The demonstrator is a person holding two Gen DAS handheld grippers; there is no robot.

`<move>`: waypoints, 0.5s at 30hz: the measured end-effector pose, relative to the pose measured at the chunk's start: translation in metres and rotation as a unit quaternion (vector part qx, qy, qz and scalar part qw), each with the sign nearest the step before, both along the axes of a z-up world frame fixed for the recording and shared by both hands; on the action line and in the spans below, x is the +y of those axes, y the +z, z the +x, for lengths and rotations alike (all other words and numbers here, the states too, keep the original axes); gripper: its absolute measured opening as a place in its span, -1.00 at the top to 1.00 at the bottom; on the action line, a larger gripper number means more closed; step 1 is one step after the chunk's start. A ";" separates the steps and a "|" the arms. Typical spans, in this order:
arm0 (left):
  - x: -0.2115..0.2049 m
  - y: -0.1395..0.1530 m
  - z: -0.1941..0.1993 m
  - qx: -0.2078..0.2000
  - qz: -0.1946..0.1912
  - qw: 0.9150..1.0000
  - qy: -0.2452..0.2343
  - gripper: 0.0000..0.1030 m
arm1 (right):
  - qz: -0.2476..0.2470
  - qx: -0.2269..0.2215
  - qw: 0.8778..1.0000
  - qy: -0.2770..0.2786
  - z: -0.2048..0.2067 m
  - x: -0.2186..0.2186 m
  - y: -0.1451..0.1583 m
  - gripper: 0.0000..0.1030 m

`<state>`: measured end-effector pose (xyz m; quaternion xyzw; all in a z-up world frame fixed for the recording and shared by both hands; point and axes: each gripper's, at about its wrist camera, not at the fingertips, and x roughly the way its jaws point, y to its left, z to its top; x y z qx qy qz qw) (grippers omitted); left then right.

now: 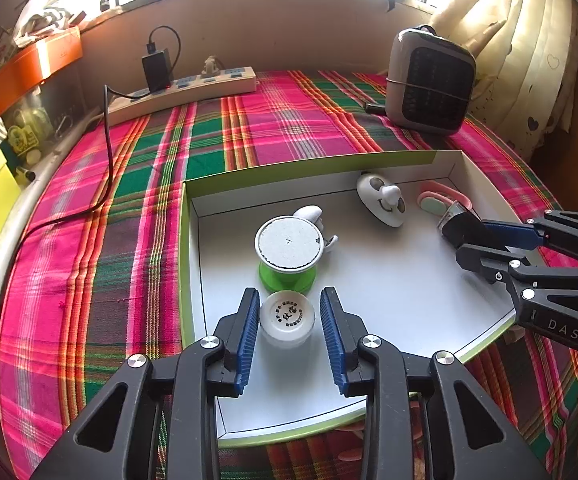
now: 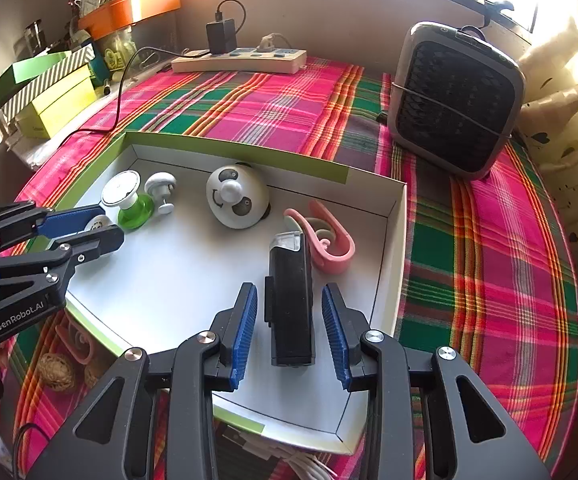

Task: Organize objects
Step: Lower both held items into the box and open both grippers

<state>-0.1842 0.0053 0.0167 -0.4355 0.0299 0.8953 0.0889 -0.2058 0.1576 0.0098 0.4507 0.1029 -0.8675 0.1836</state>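
Inside a shallow white box (image 1: 193,216) on the plaid worktop (image 1: 129,168), the left tool (image 1: 289,320) stands apart around a white cap (image 1: 287,316), just before a green spool (image 1: 287,256). The right tool (image 2: 289,320) stands apart around a black device (image 2: 291,300), beside a pink clip (image 2: 335,248) near the box's right wall.

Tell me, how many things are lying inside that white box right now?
6: a small white cap and green-based spool near the left wall, a white knob behind the spool, a panda-faced dome at the back, a pink clip and black device on the right.
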 end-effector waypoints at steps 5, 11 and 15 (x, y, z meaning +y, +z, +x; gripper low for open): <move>0.001 0.001 0.003 -0.002 0.000 1.000 -0.002 0.35 | -0.001 0.003 1.000 0.001 0.002 -0.001 0.003 0.32; 0.002 0.005 0.010 0.005 0.002 1.000 -0.001 0.32 | -0.005 0.011 1.000 0.000 0.007 -0.001 0.008 0.31; 0.001 0.011 0.015 0.011 0.004 1.000 -0.001 0.32 | -0.010 0.016 1.000 -0.002 0.012 -0.001 0.011 0.31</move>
